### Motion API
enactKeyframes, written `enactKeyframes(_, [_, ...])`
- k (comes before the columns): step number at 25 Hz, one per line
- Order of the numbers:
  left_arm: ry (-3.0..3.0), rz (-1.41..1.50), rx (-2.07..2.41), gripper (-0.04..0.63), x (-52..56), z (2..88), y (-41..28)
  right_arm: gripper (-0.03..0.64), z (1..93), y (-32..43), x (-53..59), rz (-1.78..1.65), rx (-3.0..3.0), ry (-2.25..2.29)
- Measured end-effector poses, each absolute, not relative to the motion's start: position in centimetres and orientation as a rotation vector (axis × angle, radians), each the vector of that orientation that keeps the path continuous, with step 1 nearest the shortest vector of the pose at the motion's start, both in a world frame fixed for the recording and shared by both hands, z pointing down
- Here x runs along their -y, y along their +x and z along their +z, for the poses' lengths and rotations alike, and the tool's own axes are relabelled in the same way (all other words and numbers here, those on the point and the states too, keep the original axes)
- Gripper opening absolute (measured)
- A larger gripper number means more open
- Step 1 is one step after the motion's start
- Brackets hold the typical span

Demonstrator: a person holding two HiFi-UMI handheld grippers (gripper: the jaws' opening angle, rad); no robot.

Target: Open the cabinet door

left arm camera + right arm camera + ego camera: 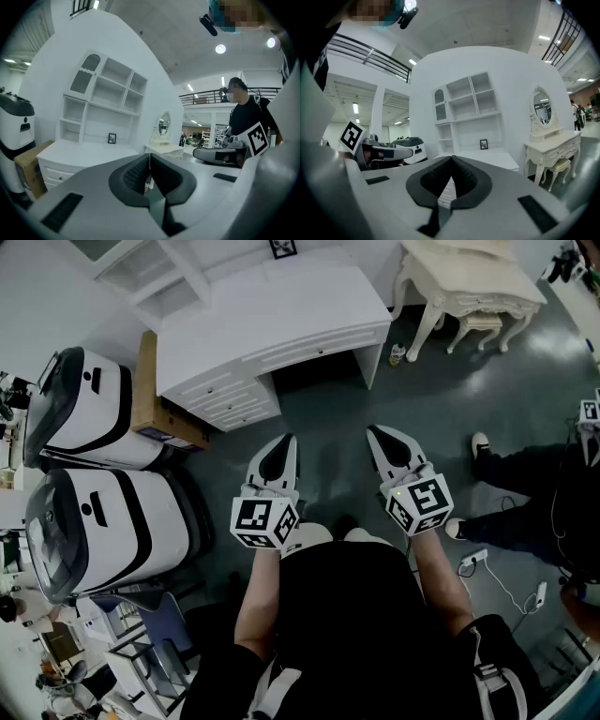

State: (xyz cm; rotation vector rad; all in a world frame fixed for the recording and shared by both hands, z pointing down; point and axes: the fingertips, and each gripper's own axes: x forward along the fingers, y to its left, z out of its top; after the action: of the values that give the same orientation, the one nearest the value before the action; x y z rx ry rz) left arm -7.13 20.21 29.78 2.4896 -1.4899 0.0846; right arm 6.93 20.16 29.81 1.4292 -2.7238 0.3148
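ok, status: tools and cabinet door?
Left tool shut, empty; right tool shut, empty. Cabinet door, arched, top left of hutch, closed; tools well short of it. Nothing visible between tools and desk.

Tall white shelf cabinet point(105, 101) w/ open cubbies stands upright on a white tabletop point(79, 151) at the wall, well apart fwd of left tongs point(149, 158) & right tongs point(451, 160). Its small arched, grey-paned door point(84, 75), top-left compartment, looks shut, flush w/ frame; up-left of left tongs' tips.
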Motion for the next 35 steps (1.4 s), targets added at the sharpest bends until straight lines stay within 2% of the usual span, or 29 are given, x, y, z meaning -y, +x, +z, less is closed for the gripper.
enactKeyframes(19, [2.497, 0.114, 1.458, 0.023, -21.2, 29.7, -5.6, 0.016, 29.8, 8.3, -20.7, 0.325, 2.732, 1.470])
enactKeyframes(35, [2.457, 0.126, 1.399, 0.023, -14.3, 32.8, -9.9, 0.017, 33.0, 4.5, -14.1, 0.445, 2.626, 1.490])
